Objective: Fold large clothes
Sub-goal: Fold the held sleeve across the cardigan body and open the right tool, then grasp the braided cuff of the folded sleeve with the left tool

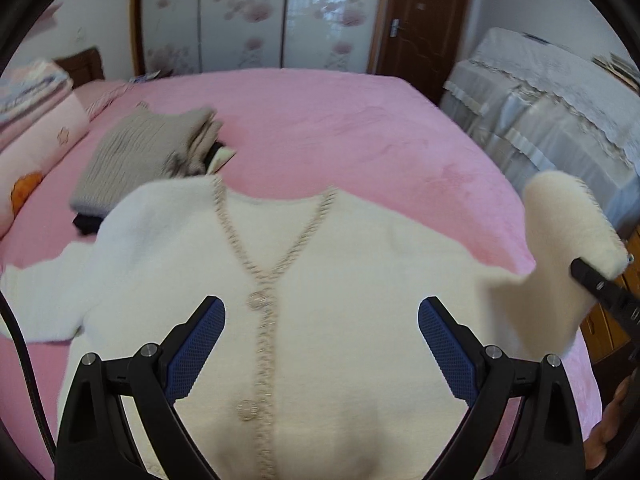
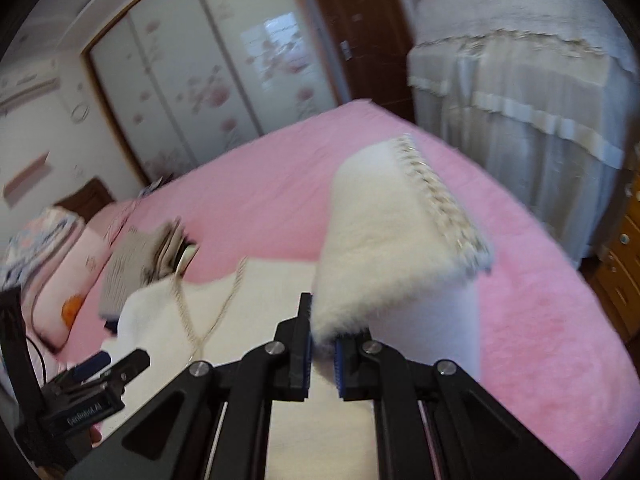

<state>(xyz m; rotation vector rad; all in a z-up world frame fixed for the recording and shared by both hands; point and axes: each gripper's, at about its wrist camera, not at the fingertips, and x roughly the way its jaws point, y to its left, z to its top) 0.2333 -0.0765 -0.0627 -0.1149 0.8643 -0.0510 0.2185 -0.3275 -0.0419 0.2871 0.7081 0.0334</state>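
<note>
Cardigan [image 1: 340, 280] sleeve [image 2: 384, 240] lifted, pinched in right tongs [image 2: 322, 344]; left tongs [image 1: 322, 320] empty.

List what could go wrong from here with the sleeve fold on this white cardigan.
1. The right gripper pinches only the fluffy edge of the sleeve; a thin bite could slip mid-carry.
2. The left gripper hangs open above the cardigan, so nothing pins the body; pulling the sleeve may drag it askew.
3. The folded grey sweater sits right by the cardigan's far shoulder; a shifted cardigan could disturb that stack.
</note>
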